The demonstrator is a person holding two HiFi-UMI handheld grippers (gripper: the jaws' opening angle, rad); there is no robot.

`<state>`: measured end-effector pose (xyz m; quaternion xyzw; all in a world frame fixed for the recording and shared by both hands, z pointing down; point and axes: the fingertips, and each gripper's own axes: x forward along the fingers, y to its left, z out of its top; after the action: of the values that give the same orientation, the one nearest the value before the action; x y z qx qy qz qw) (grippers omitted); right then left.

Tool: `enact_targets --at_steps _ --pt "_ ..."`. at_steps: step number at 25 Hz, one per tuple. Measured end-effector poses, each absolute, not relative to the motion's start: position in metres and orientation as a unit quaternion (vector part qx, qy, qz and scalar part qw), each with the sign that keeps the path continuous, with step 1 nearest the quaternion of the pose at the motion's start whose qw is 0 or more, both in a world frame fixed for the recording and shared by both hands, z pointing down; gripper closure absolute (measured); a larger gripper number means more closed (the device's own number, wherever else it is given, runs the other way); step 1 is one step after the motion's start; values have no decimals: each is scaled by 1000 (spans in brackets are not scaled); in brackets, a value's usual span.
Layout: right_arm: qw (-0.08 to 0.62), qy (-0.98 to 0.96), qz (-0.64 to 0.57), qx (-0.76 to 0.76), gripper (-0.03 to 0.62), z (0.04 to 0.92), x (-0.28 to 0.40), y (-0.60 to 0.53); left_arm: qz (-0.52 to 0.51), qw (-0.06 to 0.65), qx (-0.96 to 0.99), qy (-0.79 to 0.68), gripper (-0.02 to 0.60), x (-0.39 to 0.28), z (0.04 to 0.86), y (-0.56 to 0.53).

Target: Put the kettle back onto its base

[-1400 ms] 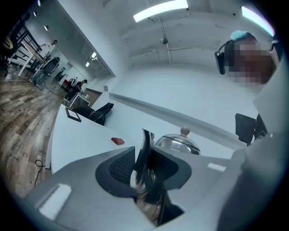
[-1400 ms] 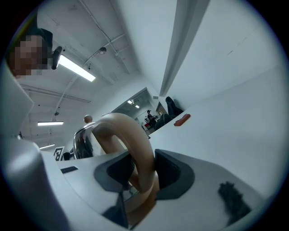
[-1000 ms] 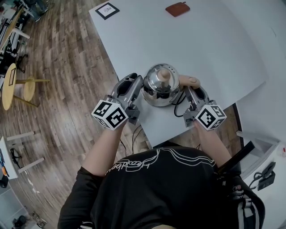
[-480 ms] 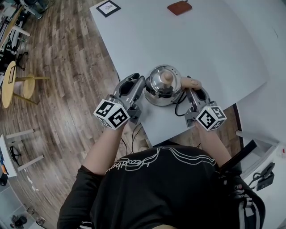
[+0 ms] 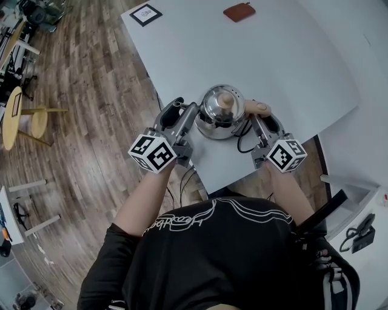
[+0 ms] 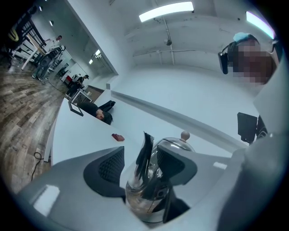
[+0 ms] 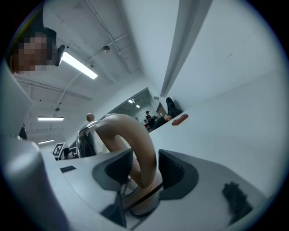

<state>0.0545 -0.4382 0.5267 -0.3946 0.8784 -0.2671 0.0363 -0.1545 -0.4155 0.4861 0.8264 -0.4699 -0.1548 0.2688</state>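
Note:
A shiny steel kettle [image 5: 219, 113] with a tan knob and a tan loop handle [image 5: 256, 108] stands near the table's front edge. A dark base [image 6: 180, 212] shows under it. My left gripper [image 5: 189, 111] is at the kettle's left side. In the left gripper view the spout [image 6: 144, 151] sits between that gripper's [image 6: 144, 166] opening jaws, with a gap to the left pad [image 6: 110, 167]. My right gripper [image 5: 257, 120] is at the handle. In the right gripper view the handle [image 7: 141, 149] stands between this gripper's [image 7: 144, 170] opening jaws, and a slit shows beside the right pad [image 7: 174, 169].
A black cord [image 5: 242, 143] loops from under the kettle toward the white table's [image 5: 291, 66] front edge. A brown pouch [image 5: 240, 11] and a square marker card [image 5: 145, 14] lie at the far side. Wooden floor and a round stool [image 5: 24, 115] are to the left.
Both grippers' jaws have spread wider around the spout and the handle. The kettle and both hands stay where they were.

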Motion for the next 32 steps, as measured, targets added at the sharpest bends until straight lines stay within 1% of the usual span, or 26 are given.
enact_targets --at_steps 2,7,8,10,13,14,15,16,18,19,21,25,29,32 --pt "40 877 -264 -400 414 524 60 -434 -161 272 821 -475 353 -159 484 -411" --pt "38 870 -259 -419 411 512 84 -406 -155 286 827 -459 356 -158 474 -376" --pt "36 870 -256 -419 411 508 87 -398 -152 288 830 -453 373 -156 471 -368" --pt "35 877 -250 -409 411 494 84 -380 -144 282 841 -439 442 -151 460 -347" --pt "35 895 -241 -374 412 461 63 -345 -118 252 864 -420 553 -140 439 -311" --pt "31 903 -234 -358 413 448 53 -331 -105 243 873 -411 577 -134 432 -298" --pt "25 914 -222 -339 414 434 41 -315 -91 236 881 -399 577 -128 426 -286" --pt "17 925 -208 -316 431 419 28 -298 -77 230 889 -387 577 -122 421 -273" --pt "-4 947 -181 -265 573 393 1 -259 -48 219 902 -369 577 -112 409 -246" --pt "-17 955 -172 -241 588 384 -12 -240 -33 211 907 -364 577 -108 404 -233" --pt "-43 963 -162 -209 588 371 -32 -209 -6 198 913 -357 577 -103 394 -209" --pt "-84 965 -151 -199 588 370 -48 -174 37 184 922 -339 577 -93 384 -173" --pt "-96 960 -175 -196 588 377 -54 -154 81 174 925 -327 577 -91 388 -149" --pt "-110 959 -173 -196 588 380 -59 -140 86 178 926 -322 577 -93 387 -136"
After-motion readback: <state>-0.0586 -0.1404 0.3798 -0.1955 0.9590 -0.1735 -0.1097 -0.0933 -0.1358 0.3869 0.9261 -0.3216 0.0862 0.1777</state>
